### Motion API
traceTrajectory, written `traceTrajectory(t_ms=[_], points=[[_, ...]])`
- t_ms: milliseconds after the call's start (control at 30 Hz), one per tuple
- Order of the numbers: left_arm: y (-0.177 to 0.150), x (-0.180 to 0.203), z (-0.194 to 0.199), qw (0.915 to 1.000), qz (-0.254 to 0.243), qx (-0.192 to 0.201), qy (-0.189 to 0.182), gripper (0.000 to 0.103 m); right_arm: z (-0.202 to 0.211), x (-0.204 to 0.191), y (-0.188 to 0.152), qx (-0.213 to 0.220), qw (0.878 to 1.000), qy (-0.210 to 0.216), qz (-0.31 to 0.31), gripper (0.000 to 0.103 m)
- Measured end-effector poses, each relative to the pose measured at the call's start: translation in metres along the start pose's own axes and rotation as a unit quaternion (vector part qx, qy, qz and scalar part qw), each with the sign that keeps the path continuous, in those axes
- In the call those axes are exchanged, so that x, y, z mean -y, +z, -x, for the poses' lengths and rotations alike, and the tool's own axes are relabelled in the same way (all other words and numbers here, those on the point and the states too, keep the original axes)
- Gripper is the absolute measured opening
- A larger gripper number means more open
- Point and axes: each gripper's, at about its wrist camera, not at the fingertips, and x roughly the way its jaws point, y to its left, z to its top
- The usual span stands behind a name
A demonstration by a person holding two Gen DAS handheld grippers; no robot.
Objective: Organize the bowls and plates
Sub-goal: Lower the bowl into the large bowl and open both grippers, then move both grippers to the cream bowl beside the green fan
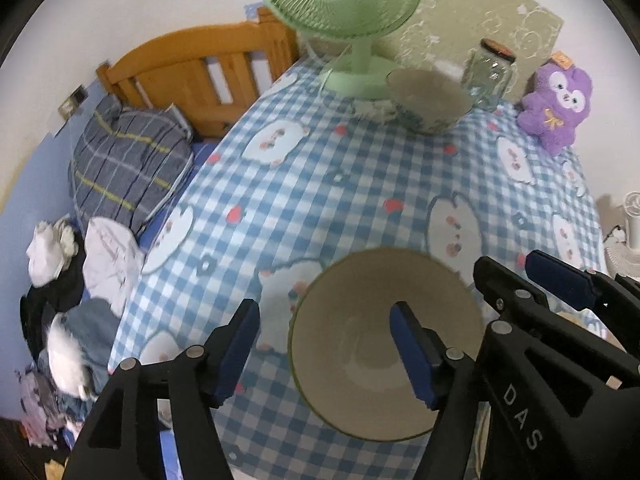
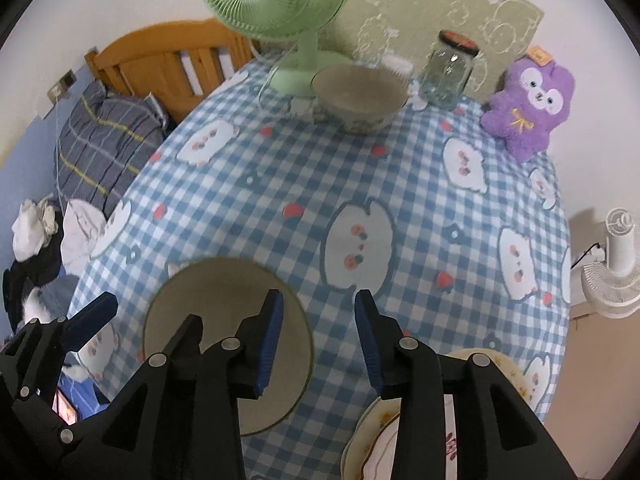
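Observation:
A beige bowl with a green rim (image 1: 372, 344) (image 2: 216, 320) sits on the checked tablecloth near the front edge. My left gripper (image 1: 324, 344) is open; its right finger hangs over the bowl's inside and its left finger is outside the bowl's left rim. My right gripper (image 2: 320, 340) is open and empty, just right of this bowl, its left finger over the bowl's right rim. A second bowl with a patterned outside (image 1: 430, 100) (image 2: 360, 96) stands at the far side. Stacked plates (image 2: 380, 436) lie at the front right, partly hidden under my right gripper.
A green fan (image 1: 344, 20) (image 2: 280, 12), a glass jar (image 1: 488, 76) (image 2: 446, 70) and a purple plush toy (image 1: 554, 108) (image 2: 524, 108) stand along the table's far edge. A bed with a wooden headboard (image 1: 200, 76) and clothes lies left. A white fan (image 2: 616, 264) stands right.

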Motion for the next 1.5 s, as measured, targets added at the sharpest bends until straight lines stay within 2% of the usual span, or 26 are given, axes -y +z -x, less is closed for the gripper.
traceTrajectory(t_ms=[167,300,433,567,1033,1133,1500], points=[[0.020,0.003,0.012,0.9995,-0.021,0.020,-0.009,0.071,0.016,0.005,0.015,0.023,1.000,-0.006,-0.018,0.041],[0.038,0.008,0.019,0.9985,-0.039,0.039,-0.009,0.074,0.027,0.009,0.030,0.048,0.998,-0.027,-0.025,0.047],[0.054,0.014,0.023,0.9969,-0.053,0.057,-0.015,0.080,0.031,0.017,0.044,0.055,0.997,-0.022,-0.047,0.053],[0.065,0.017,0.020,0.9956,-0.064,0.065,-0.022,0.082,0.034,0.019,0.054,0.068,0.996,-0.043,-0.039,0.061],[0.110,0.022,0.000,0.9934,-0.071,0.084,-0.033,0.084,0.017,0.029,0.096,0.086,0.994,-0.038,-0.052,0.062],[0.119,0.022,-0.005,0.9927,-0.071,0.089,-0.038,0.084,0.011,0.033,0.104,0.092,0.993,-0.023,-0.072,0.062],[0.154,0.039,-0.030,0.9881,-0.089,0.109,-0.062,0.084,-0.007,0.048,0.131,0.109,0.988,-0.042,-0.099,0.062]])
